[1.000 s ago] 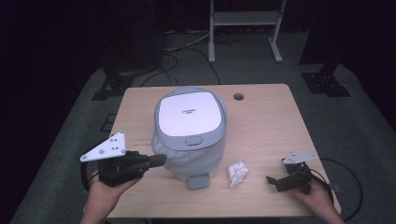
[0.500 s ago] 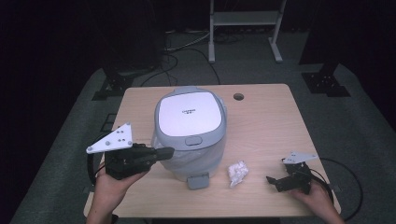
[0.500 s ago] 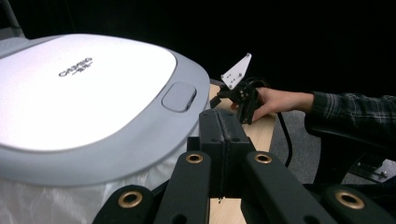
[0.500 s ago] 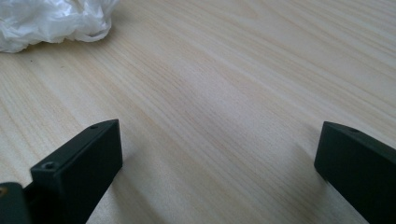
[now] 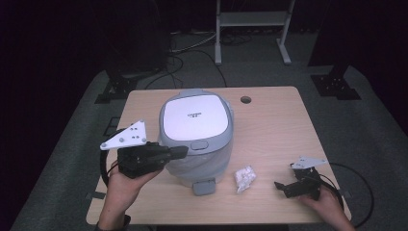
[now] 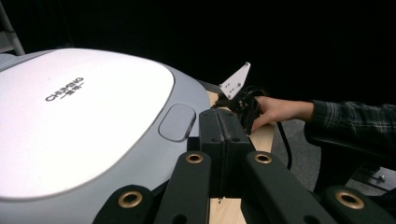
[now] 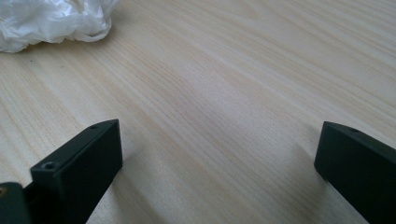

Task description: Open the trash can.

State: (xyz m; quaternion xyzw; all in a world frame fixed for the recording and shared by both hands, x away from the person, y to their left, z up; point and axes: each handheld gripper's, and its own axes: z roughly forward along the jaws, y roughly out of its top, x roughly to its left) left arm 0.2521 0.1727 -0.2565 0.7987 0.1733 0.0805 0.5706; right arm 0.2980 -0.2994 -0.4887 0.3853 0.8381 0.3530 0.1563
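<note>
A grey rice cooker (image 5: 196,130) with a white lid (image 6: 70,116) stands in the middle of the wooden table (image 5: 274,130). My left gripper (image 5: 182,152) is raised at the cooker's front left, its jaws shut with nothing between them. In the left gripper view its tips (image 6: 224,119) sit just beside the lid's grey release button (image 6: 177,122); whether they touch it I cannot tell. My right gripper (image 5: 281,185) rests low on the table at the front right, its jaws (image 7: 219,140) wide open over bare wood. A crumpled white plastic bag (image 5: 244,177) lies between cooker and right gripper.
A grey tab (image 5: 204,186) juts from the cooker's base toward the front edge. A cable hole (image 5: 246,100) is near the table's far edge. Dark floor, stand feet (image 5: 115,89) and a white rack (image 5: 250,29) surround the table.
The left gripper has moved right and slightly up, from beside the cooker's lower left to the lid's front edge. The right gripper has stayed put.
</note>
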